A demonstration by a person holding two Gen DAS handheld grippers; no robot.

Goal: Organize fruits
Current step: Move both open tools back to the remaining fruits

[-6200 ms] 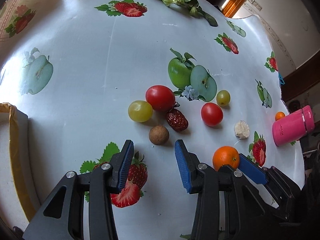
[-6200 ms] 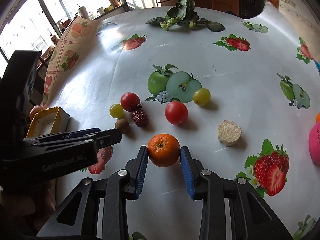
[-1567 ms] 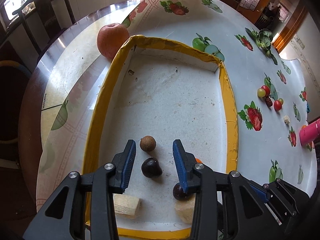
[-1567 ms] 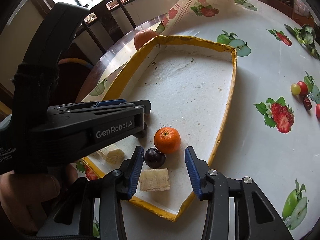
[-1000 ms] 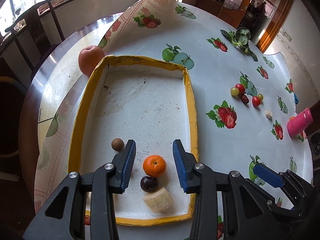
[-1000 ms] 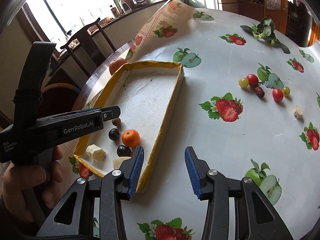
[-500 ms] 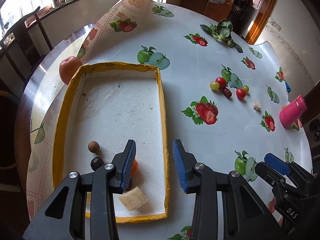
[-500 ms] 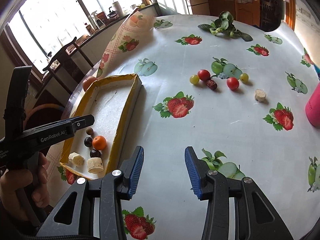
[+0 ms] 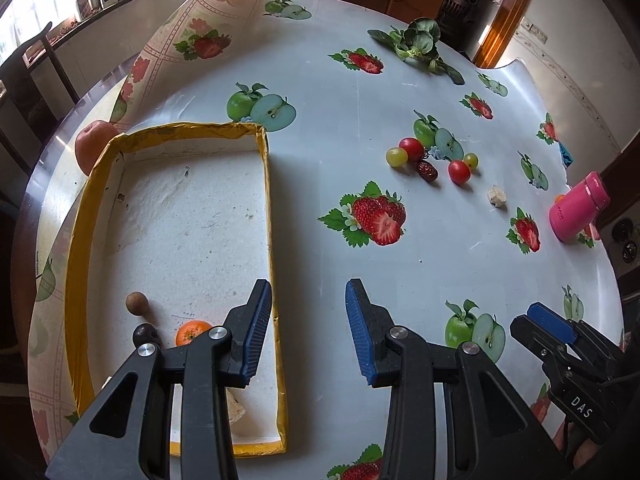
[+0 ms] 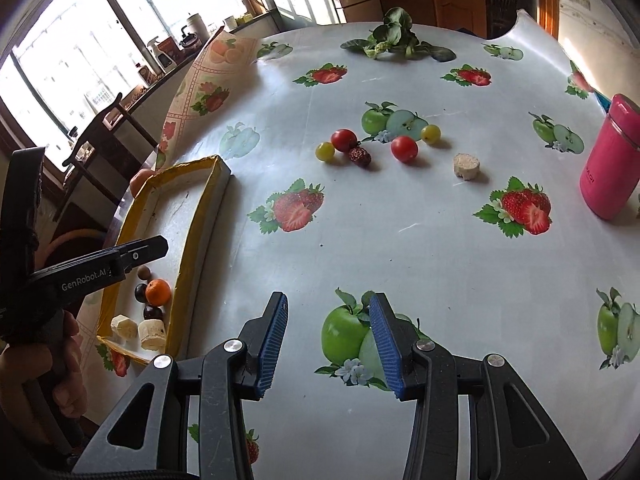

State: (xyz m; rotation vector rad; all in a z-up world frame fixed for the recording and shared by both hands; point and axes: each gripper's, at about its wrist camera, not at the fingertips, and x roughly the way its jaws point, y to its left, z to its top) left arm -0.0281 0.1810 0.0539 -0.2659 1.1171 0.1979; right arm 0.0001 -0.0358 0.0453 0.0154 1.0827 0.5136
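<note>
A yellow-rimmed tray (image 9: 267,208) (image 10: 200,216) lies at the table's left. In it sit an orange (image 9: 191,330) (image 10: 157,292), a brown longan (image 9: 136,303), dark plums (image 9: 143,334) (image 10: 153,313) and pale chunks (image 10: 152,334). Out on the cloth lie two red tomatoes (image 9: 411,148) (image 10: 404,149), two green grapes (image 9: 397,157) (image 10: 325,151), a red date (image 9: 426,170) (image 10: 359,156) and a pale chunk (image 10: 466,166). My left gripper (image 9: 307,336) is open and empty over the tray's right rim. My right gripper (image 10: 329,344) is open and empty above the cloth.
A pink flask (image 9: 579,207) (image 10: 612,156) stands at the right with a small orange (image 9: 560,198) behind it. A red apple (image 9: 94,145) sits outside the tray's far left corner. Leafy greens (image 9: 416,42) lie at the far edge. The cloth's left corner (image 9: 188,52) is folded up.
Both grippers have let go of their fruit in the tray and pulled back and to the right, away from the tray toward the loose fruits. Both stay open.
</note>
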